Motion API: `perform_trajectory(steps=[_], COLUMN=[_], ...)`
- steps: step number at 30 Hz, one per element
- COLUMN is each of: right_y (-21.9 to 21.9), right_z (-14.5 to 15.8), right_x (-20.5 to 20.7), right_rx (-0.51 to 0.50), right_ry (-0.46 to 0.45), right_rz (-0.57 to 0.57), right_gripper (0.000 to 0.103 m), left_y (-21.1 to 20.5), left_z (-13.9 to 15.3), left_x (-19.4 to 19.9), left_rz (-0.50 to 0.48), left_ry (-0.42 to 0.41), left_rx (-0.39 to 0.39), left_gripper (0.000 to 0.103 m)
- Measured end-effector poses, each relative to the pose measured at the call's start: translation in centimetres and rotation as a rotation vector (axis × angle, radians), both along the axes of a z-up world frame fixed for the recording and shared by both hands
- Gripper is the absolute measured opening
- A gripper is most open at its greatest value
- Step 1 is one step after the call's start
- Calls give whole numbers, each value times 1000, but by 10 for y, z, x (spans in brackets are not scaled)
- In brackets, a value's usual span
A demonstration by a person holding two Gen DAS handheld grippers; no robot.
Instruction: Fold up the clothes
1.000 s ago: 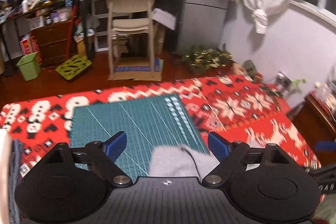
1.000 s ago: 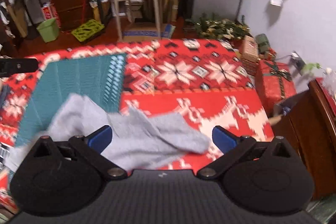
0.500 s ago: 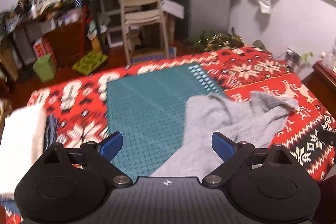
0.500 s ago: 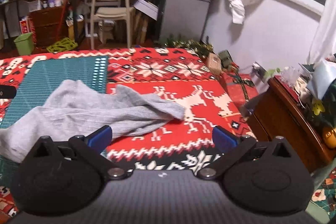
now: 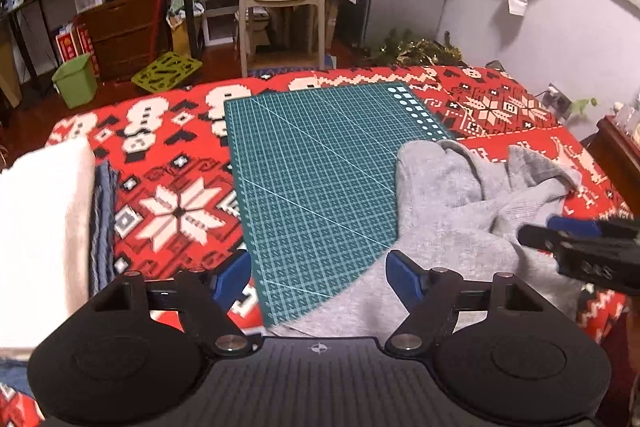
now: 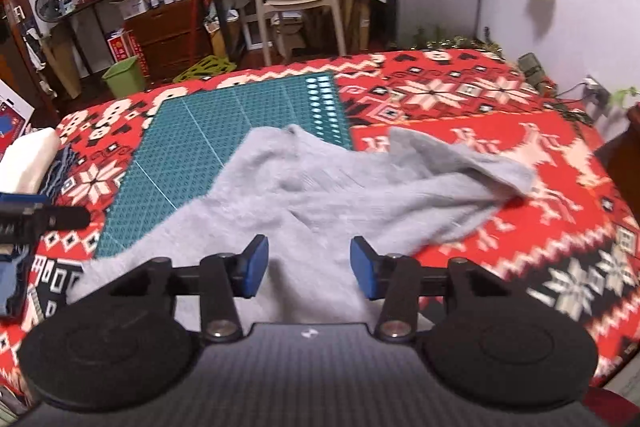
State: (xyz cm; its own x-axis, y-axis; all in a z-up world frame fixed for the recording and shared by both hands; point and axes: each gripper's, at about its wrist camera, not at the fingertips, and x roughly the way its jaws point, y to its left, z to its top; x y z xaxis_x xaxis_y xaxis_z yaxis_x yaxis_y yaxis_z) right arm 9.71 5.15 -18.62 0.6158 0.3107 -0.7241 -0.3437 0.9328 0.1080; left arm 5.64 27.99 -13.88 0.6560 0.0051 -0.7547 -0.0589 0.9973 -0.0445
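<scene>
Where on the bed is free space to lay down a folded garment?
Free: the green cutting mat between the grey garment and the white stack, and the red blanket beyond the garment. Crowded: the near edge, under both grippers.

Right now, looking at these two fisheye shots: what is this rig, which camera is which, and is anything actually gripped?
No robot here: a person carries a hand-held two-finger tool in each hand, with a fisheye camera on each looking forward along its blue pads.

The left wrist view shows the left tool over the near edge of a green cutting mat. The right wrist view shows the right tool above a crumpled grey garment.

The garment lies partly on the mat, partly on the red patterned blanket. A stack of folded white and blue cloth sits to the left.

Both tools' jaws are closing. Grey fabric lies between the right tool's pads, but they do not press on it; nothing is held.
</scene>
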Motion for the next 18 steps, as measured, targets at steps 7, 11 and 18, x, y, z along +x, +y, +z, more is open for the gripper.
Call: perform_trajectory(steps=[7,11,18], right_y=[22,-7,-81], right_z=[-30,-25,-20], right_x=[38,27,0], right_rx=[-75,-74,-164], right_ry=[93,106,75], right_rz=[15,-50,-280], right_gripper=[7,6,5], left_y=[4,0,-26], left_z=[1,-1,-13], left_x=[15,25,54], left_rz=[-27,-45,-125], left_ry=[16,14,47], left_rx=[-23,-30,-61], left_gripper=[74,74,74])
